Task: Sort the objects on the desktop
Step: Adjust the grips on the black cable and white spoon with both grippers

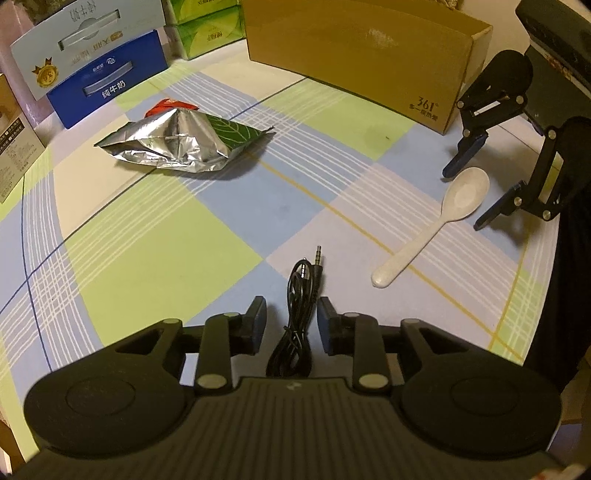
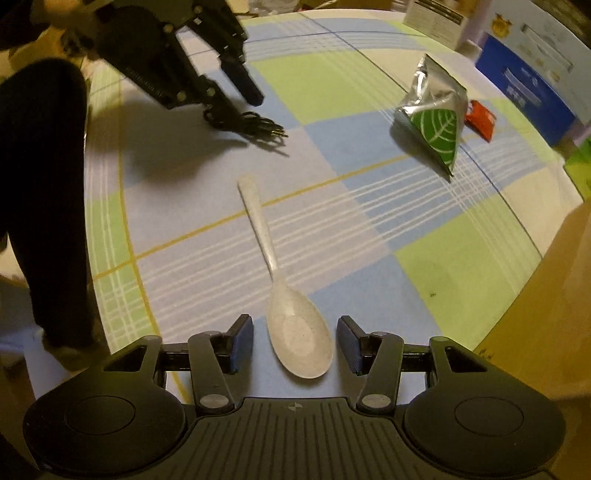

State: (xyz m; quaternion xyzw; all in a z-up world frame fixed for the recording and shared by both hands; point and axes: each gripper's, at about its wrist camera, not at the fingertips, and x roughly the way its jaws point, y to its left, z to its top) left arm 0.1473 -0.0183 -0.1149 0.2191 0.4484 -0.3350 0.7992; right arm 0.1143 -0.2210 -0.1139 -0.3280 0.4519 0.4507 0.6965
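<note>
While both my grippers hung low over the checked cloth (image 1: pixel 155 258), its blue, green and pale squares crossed by white and yellow lines, boxes stood along the far edge: a brown box (image 1: pixel 362 55), a blue carton (image 1: pixel 107 79), a white carton (image 1: pixel 85 40) and green packs (image 1: pixel 207 29). My left gripper (image 1: pixel 291 321) stood wide, its pads either side of the black cable (image 1: pixel 299 299) and not touching it, plug pointing away. My right gripper (image 2: pixel 295 343) was wide too, the bowl of the white spoon (image 2: pixel 295 332) lying between its pads, handle away from me. A crumpled foil bag (image 1: pixel 184 144) lay further off, a red wrapper (image 2: pixel 480 120) just behind it. Only the left view showed the brown box's print; only the right view showed a dark sleeve (image 2: pixel 44 184) at the cloth's edge
</note>
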